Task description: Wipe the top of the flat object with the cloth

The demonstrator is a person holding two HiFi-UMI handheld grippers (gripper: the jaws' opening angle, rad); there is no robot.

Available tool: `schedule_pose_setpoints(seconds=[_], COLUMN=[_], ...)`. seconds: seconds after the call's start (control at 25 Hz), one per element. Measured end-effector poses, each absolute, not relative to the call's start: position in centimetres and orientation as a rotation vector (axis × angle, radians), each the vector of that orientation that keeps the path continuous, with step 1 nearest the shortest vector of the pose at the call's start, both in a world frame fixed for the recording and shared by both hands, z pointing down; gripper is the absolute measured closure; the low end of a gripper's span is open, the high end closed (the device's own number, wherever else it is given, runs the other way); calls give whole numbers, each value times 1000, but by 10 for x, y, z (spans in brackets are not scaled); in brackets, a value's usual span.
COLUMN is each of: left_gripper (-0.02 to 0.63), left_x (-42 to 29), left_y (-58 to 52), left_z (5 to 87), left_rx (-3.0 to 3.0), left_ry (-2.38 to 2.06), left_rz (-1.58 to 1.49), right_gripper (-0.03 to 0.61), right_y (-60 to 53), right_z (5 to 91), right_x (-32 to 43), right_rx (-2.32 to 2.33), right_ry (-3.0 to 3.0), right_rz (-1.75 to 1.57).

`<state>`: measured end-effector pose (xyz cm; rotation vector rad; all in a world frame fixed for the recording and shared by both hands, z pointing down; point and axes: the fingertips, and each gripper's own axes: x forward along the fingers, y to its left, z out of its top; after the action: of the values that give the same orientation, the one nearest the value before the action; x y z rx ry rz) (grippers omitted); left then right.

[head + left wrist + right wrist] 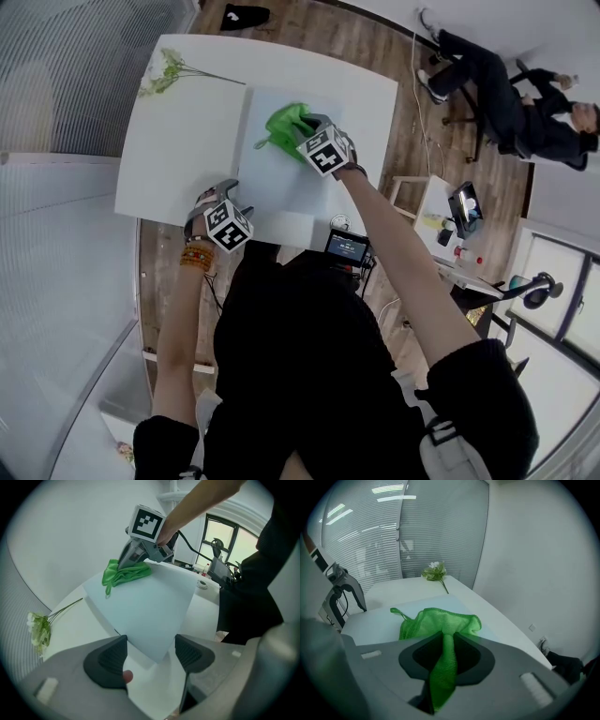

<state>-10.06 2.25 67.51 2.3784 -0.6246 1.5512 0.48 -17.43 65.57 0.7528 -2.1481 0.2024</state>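
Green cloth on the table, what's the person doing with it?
A person holds a claw in each hand. The right claw is shut on the green fuzzy cloth and holds it down on the far part of the pale blue flat board on the white table, as if wiping. The left claw is open, with the board's near corner between its jaws.

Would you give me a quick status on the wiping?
Right gripper shut on green cloth, cloth down on flat board. Left gripper open, board's corner between jaws. Flowers lie clear of board.
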Motion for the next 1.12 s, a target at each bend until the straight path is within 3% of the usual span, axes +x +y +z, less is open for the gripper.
schedule_pose_setpoints(seconds=[1.12], left_gripper=[290], left_x=[-101], left_y=[21], left_z=[677], left_rx=[2381], left_ry=[-602], left_rz=[1561], right_gripper=[492], right_y=[-113], right_z=[658], right_x=[-22], right_rx=[613], right_ry=[-2210], right_rz=[148])
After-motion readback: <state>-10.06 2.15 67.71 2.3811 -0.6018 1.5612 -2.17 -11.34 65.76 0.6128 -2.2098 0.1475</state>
